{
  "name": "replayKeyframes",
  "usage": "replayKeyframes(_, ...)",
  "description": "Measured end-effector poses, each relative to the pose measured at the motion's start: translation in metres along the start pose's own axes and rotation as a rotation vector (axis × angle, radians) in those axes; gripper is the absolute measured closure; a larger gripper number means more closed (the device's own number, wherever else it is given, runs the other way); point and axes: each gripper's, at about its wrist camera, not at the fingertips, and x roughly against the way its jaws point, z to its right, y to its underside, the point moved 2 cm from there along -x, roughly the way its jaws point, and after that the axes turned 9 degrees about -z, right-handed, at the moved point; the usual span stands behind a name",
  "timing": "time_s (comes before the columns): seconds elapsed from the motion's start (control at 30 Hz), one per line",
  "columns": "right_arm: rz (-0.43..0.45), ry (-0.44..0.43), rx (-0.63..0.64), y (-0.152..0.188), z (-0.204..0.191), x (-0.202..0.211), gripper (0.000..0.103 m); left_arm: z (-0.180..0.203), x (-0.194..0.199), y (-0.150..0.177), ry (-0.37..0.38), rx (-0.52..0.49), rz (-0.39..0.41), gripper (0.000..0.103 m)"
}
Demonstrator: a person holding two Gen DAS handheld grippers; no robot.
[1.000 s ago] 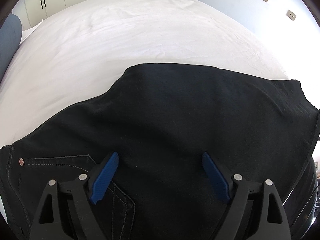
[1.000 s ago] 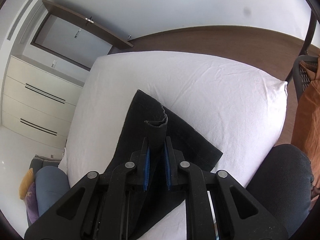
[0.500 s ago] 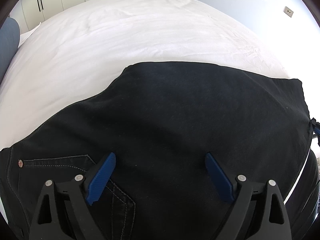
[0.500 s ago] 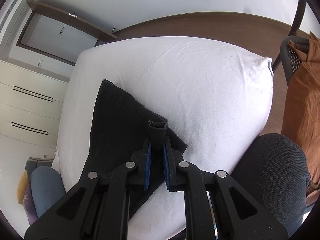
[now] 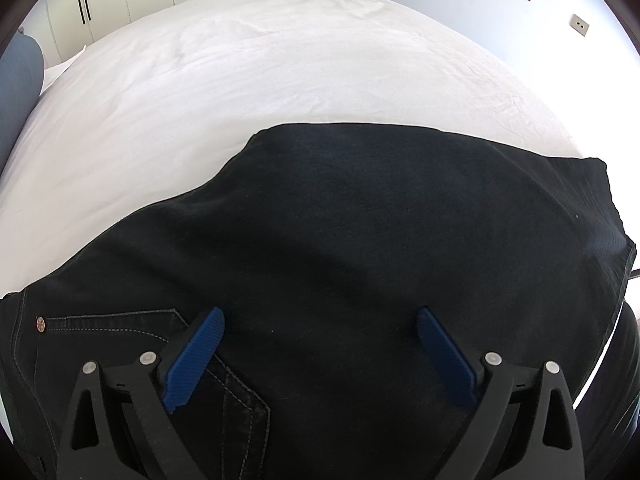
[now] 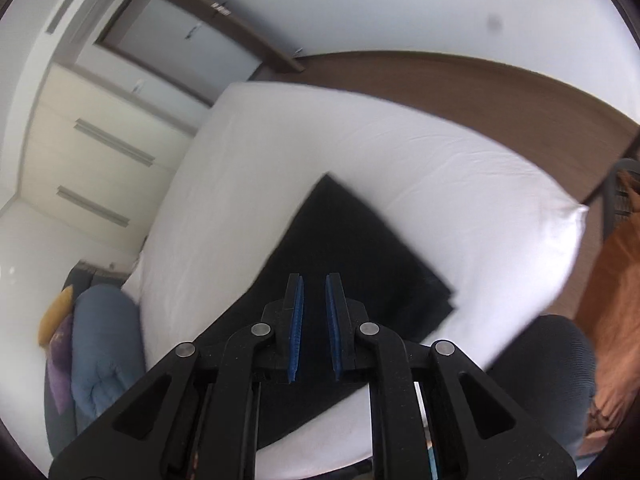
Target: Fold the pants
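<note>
Black pants lie flat near bed's near edge; wide white sheet beyond. Left gripper spread wide above denim, grasping nothing. Right gripper slightly parted, released. Stitched pocket seams, metal rivet.

Right hand-held gripper above black pants on a white bed

The right hand-held gripper hung over the black pants, its blue pads a narrow gap apart with nothing between them. The pants lay flat on the bed, one corner pointing toward the far side. A blue pillow sat at the left, orange cloth at the right. The frame was motion-blurred.
</note>
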Motion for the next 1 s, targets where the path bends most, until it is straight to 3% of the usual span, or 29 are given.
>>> replayKeyframes(0.1, -0.145, -0.106, 0.056, 0.009, -0.021, -0.052, 0.092, 0.011, 0.001, 0.001, -0.001, 0.003, 0.002, 0.004)
replayKeyframes(0.2, -0.228, -0.037, -0.052, 0.016, 0.013, -0.092, 0.092, 0.005, 0.005, 0.005, 0.017, 0.004, 0.011, 0.004)
replayKeyframes(0.23, -0.218, 0.031, -0.104, 0.016, 0.033, -0.093, 0.092, 0.004, 0.008, 0.007, 0.029, 0.005, 0.023, 0.004)
replayKeyframes(0.3, -0.147, -0.014, -0.208, 0.011, 0.071, -0.078, 0.098, -0.002, 0.017, 0.013, 0.051, 0.011, 0.062, 0.004)
replayKeyframes(0.37, -0.074, 0.039, -0.234, 0.0, 0.089, -0.052, 0.098, -0.011, 0.026, 0.02, 0.049, 0.029, 0.104, 0.004)
replayKeyframes(0.43, 0.009, 0.165, -0.182, -0.014, 0.081, -0.023, 0.088, -0.021, 0.037, 0.026, 0.059, 0.058, 0.148, 0.004)
replayKeyframes(0.47, 0.053, 0.257, -0.146, -0.019, 0.07, -0.011, 0.088, -0.029, 0.043, 0.029, 0.065, 0.083, 0.172, 0.004)
replayKeyframes(0.5, 0.088, 0.249, -0.1, -0.024, 0.054, -0.005, 0.088, -0.036, 0.048, 0.031, 0.072, 0.104, 0.191, 0.004)
replayKeyframes(0.53, 0.093, 0.177, -0.053, -0.026, 0.034, -0.007, 0.088, -0.044, 0.053, 0.033, 0.084, 0.128, 0.213, 0.004)
replayKeyframes(0.63, -0.047, -0.052, 0.092, -0.011, -0.042, -0.057, 0.088, -0.067, 0.061, 0.036, 0.109, 0.205, 0.25, 0.004)
replayKeyframes(0.7, -0.219, -0.214, 0.167, 0.019, -0.1, -0.119, 0.088, -0.079, 0.057, 0.038, 0.112, 0.248, 0.239, 0.004)
replayKeyframes(0.8, -0.449, -0.355, 0.258, 0.077, -0.179, -0.218, 0.088, -0.097, 0.054, 0.048, 0.093, 0.28, 0.238, 0.004)
replayKeyframes(0.93, -0.713, -0.442, 0.211, 0.144, -0.24, -0.336, 0.088, -0.118, 0.048, 0.069, 0.082, 0.302, 0.223, 0.004)
replayKeyframes(1.0, -0.744, -0.348, 0.231, 0.159, -0.252, -0.385, 0.088, -0.117, 0.046, 0.073, 0.086, 0.286, 0.225, 0.004)
